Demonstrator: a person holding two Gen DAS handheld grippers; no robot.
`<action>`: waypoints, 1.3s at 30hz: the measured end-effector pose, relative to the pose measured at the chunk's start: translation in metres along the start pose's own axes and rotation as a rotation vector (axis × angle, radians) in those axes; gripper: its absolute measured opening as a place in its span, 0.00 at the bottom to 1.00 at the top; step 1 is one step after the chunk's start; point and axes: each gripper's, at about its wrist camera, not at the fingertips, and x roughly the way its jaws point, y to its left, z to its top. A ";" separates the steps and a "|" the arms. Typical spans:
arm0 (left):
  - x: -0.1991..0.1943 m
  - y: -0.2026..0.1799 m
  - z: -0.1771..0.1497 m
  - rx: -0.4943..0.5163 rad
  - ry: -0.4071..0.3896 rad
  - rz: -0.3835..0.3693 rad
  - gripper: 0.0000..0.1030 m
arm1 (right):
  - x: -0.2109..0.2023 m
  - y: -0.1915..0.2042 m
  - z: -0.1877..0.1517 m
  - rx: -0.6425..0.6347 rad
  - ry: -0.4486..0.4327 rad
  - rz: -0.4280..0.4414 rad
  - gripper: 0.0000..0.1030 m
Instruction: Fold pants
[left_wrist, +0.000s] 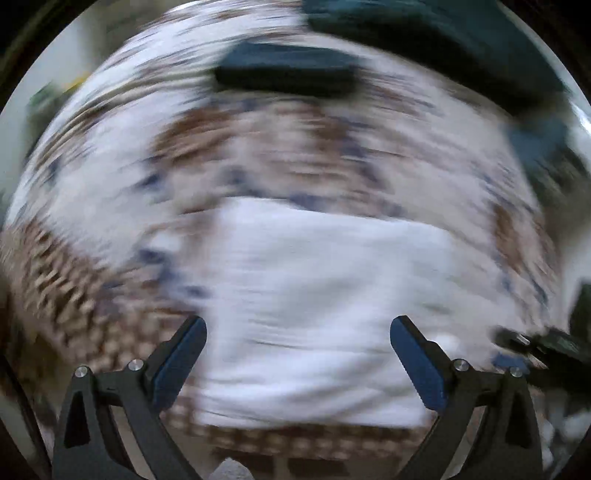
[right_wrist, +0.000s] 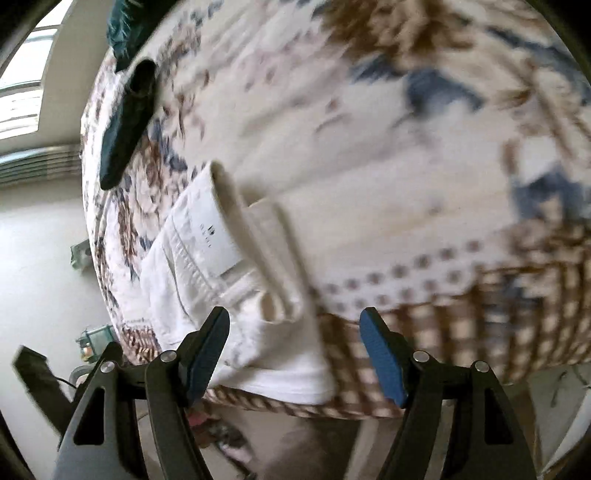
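Observation:
The white pants (left_wrist: 317, 302) lie folded in a compact stack on a floral bedspread (left_wrist: 110, 155), blurred by motion in the left wrist view. My left gripper (left_wrist: 298, 328) is open and empty, held above the stack's near edge. In the right wrist view the folded pants (right_wrist: 221, 266) lie near the bed's edge with a label showing on top. My right gripper (right_wrist: 295, 325) is open and empty, just off the near end of the stack.
A dark teal folded garment (left_wrist: 288, 70) lies further up the bed, with dark teal pillows (left_wrist: 443, 33) behind it. It also shows in the right wrist view (right_wrist: 127, 122). The bedspread (right_wrist: 388, 147) drops off at a checked border (right_wrist: 480, 314). Pale floor (right_wrist: 37, 258) lies beside the bed.

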 end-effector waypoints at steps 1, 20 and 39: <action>0.009 0.021 0.003 -0.041 0.021 0.034 0.99 | 0.011 0.008 0.000 0.016 0.021 0.024 0.73; 0.043 0.086 0.016 -0.154 0.084 0.007 0.99 | -0.026 0.031 -0.082 -0.050 -0.158 -0.292 0.14; 0.150 0.001 0.083 -0.007 0.197 -0.241 0.34 | 0.035 -0.039 0.020 0.146 -0.087 0.011 0.47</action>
